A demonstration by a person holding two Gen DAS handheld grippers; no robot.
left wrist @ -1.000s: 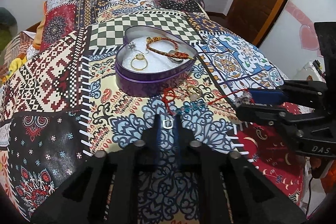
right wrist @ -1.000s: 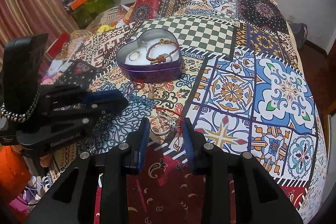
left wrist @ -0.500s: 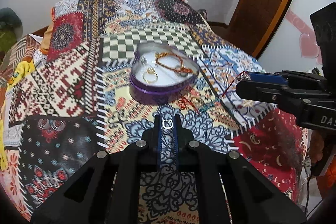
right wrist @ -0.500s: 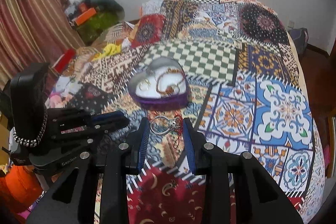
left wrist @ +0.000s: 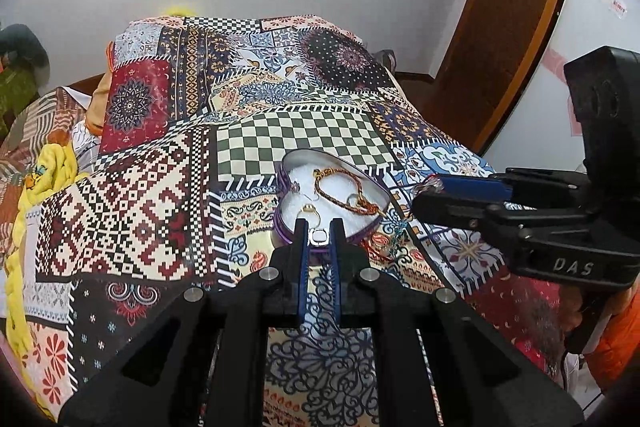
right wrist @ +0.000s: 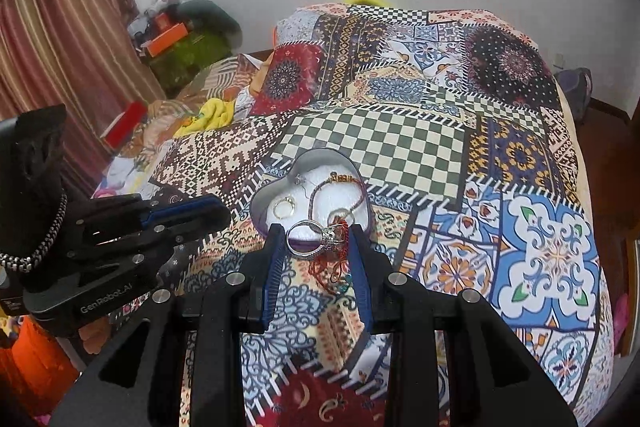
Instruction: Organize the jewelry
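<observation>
Up above the patchwork bedspread (left wrist: 132,211), the left gripper (left wrist: 320,235) pinches a small silver ring (left wrist: 319,235) between its blue-lined fingertips, the ring's flat face turned toward the camera. It hangs just in front of the near rim of the heart-shaped purple tin (left wrist: 280,227); whether it is directly over the rim or a little short of it cannot be told.

To the right, the right gripper (right wrist: 319,241) clamps a larger silver ring with a sparkling stone (right wrist: 310,239) — the band sits crosswise between the pads, stone toward the right finger. A red beaded string (right wrist: 330,269) is caught in the same grip and dangles below the fingertips in a loose tangle, with a few teal beads at its lower end. This load also hangs near the tin's front edge, and in the left wrist view the gripper's tips (left wrist: 428,193) sit just beside the tin's right side, above the bedspread.

Inside the tin lies a white padded lining (right wrist: 324,177). On it rest a gold ring (right wrist: 284,207) toward the left, a small silver piece (right wrist: 299,180) near the back — too small to identify — and a braided red-and-gold bracelet (right wrist: 340,183) curving across the right half.
</observation>
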